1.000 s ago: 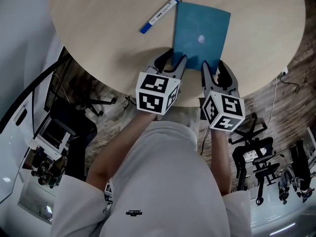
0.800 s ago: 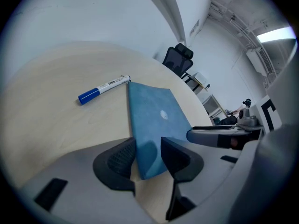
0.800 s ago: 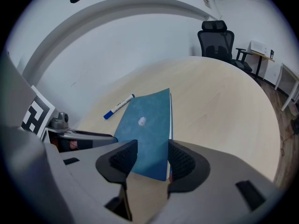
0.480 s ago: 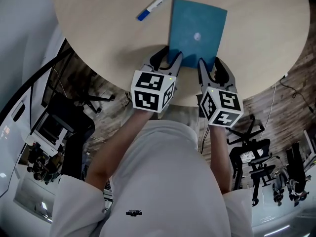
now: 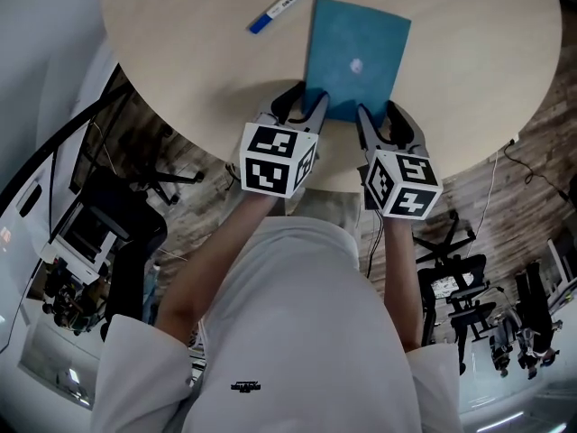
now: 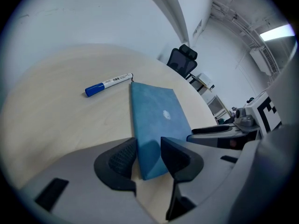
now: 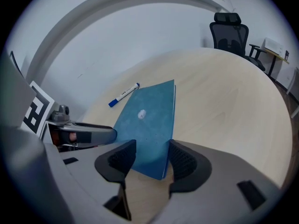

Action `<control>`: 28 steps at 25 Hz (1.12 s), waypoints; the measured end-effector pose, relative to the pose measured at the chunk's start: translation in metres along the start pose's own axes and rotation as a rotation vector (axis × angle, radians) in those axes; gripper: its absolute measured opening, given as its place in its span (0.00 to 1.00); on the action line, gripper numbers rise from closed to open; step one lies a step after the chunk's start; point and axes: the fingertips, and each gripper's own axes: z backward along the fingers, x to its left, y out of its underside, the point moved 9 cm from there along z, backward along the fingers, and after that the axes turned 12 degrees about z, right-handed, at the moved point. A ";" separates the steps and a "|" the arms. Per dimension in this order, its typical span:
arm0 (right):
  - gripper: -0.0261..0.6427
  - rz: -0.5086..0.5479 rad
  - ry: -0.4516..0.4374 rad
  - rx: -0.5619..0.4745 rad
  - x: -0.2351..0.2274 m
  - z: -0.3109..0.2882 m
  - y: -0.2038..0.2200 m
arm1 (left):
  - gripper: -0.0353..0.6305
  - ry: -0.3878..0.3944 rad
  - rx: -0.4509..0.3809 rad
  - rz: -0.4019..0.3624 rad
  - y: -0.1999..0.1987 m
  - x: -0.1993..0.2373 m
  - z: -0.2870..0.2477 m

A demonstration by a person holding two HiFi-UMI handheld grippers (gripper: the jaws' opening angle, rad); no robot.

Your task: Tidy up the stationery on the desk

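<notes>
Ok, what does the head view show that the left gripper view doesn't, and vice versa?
Only the head view: the person's white shirt and the wood-patterned floor below the desk edge. Only the left gripper view: a black office chair beyond the desk, a ceiling light, and the left tool's jaws up close, apart on either side of the blue notebook's near corner. Both: that notebook, the blue-capped marker near its far corner, and the pale desk top.
</notes>
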 end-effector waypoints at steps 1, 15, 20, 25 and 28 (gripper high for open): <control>0.37 -0.003 -0.003 0.000 0.000 0.000 -0.001 | 0.30 0.006 0.003 0.008 -0.001 0.001 0.001; 0.36 0.029 0.050 -0.096 0.011 0.058 -0.024 | 0.30 -0.012 -0.097 -0.032 -0.015 -0.013 0.053; 0.35 0.064 0.018 -0.132 0.026 0.077 -0.040 | 0.30 -0.034 -0.151 -0.072 -0.028 -0.021 0.075; 0.33 0.055 -0.022 -0.168 0.037 0.085 -0.053 | 0.30 -0.061 -0.213 -0.072 -0.044 -0.020 0.088; 0.27 0.068 -0.034 -0.184 0.044 0.088 -0.061 | 0.30 -0.091 -0.237 -0.111 -0.055 -0.017 0.094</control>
